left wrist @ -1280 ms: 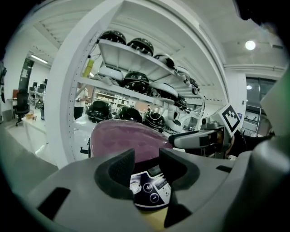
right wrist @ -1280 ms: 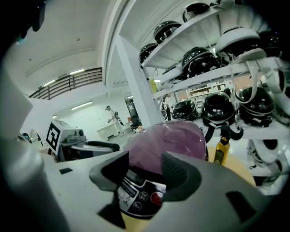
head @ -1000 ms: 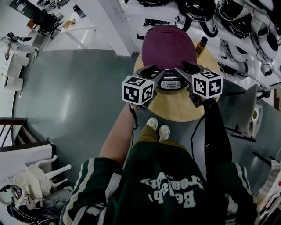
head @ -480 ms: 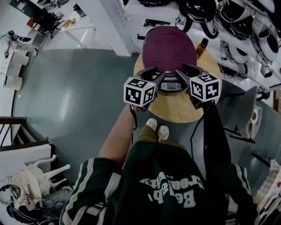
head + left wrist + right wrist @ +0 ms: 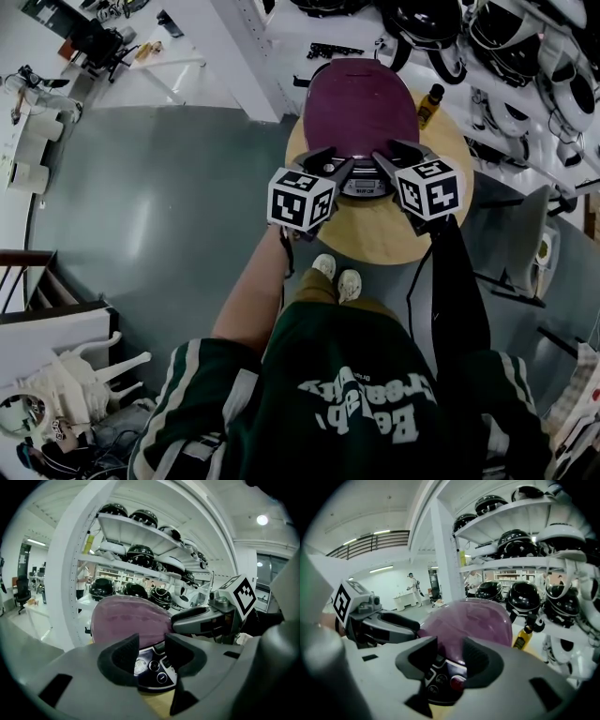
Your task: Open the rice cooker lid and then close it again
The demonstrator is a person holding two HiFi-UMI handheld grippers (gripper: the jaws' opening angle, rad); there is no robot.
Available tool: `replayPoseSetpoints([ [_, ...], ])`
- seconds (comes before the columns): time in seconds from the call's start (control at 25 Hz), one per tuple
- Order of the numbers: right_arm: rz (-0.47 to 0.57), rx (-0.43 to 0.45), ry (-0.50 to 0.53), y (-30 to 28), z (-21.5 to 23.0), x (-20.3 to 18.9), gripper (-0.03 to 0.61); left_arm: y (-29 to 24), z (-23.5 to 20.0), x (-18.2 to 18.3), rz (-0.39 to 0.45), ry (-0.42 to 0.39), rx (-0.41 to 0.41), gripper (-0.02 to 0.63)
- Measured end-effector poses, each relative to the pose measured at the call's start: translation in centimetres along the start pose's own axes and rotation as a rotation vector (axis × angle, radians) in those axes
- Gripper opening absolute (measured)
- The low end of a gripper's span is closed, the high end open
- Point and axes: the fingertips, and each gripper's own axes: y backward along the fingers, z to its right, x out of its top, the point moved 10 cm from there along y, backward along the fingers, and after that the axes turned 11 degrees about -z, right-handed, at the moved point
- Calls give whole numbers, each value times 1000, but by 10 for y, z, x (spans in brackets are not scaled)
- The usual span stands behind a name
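Note:
The rice cooker stands on a round wooden table [image 5: 375, 234], its purple lid [image 5: 361, 103] down. Its dark control panel [image 5: 367, 183] faces me. My left gripper [image 5: 336, 161] hovers at the panel's left front. Its jaws are opening and hold nothing; the panel buttons [image 5: 152, 670] show through the gap in the left gripper view [image 5: 152, 651]. My right gripper [image 5: 398, 155] sits at the panel's right front. Its jaws are closing with nothing between them, and the panel [image 5: 440, 681] and lid [image 5: 468, 625] show beyond its fingertips [image 5: 450, 658].
A small yellow bottle [image 5: 429, 98] stands on the table just right of the cooker. White shelves of dark helmets [image 5: 525, 56] rise behind and to the right. A white post [image 5: 253, 56] stands behind on the left. My shoes [image 5: 337, 272] are at the table's near edge.
Both grippers have edged a little closer to the cooker's front panel, and the right one has rolled slightly. The lid has stayed down.

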Motion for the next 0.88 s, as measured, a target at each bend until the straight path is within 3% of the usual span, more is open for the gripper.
replayPoseSetpoints([
  [0.24,21,9,-36,0,4,-1,158,-1,0,0,2,-1,2,172],
  [0.52,56,-57,-2,0,-5,-6,173,1,5,-4,33,-32,11,202],
  [0.6,83,-71,-29,3,-5,-8,235,6,8,-3,61,-44,22,209],
  [0.88,216,-100,-34,33,-6,-1,259,48,16,17,233,-113,128,213],
])
